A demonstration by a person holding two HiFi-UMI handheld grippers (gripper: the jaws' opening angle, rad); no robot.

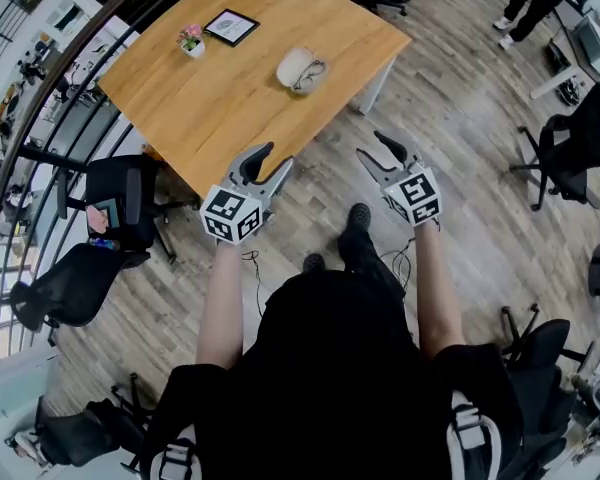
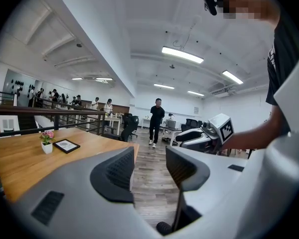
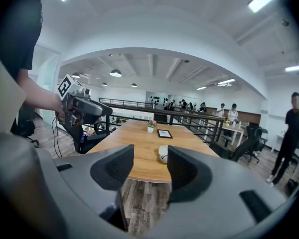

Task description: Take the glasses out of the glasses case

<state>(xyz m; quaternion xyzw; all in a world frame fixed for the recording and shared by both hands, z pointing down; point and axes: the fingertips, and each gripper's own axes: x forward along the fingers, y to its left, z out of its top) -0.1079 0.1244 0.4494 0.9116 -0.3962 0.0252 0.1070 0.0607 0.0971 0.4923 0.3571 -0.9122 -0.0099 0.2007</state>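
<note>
A white oval glasses case (image 1: 296,69) lies on the wooden table (image 1: 220,98), near its right edge. Dark-rimmed glasses (image 1: 311,72) rest at the case's right side. Both grippers hang in the air in front of the table, well short of the case. My left gripper (image 1: 276,158) is open and empty beside the table's near corner. My right gripper (image 1: 372,145) is open and empty over the floor. In the right gripper view the case (image 3: 162,154) shows between the spread jaws of the right gripper (image 3: 150,158), far beyond them. In the left gripper view, the left gripper (image 2: 149,156) faces floor.
A small pot of pink flowers (image 1: 191,41) and a black picture frame (image 1: 230,27) stand at the table's far side. Black office chairs (image 1: 120,203) crowd the floor to the left. A person in black (image 2: 156,121) stands far off, and a railing (image 3: 139,108) runs behind the table.
</note>
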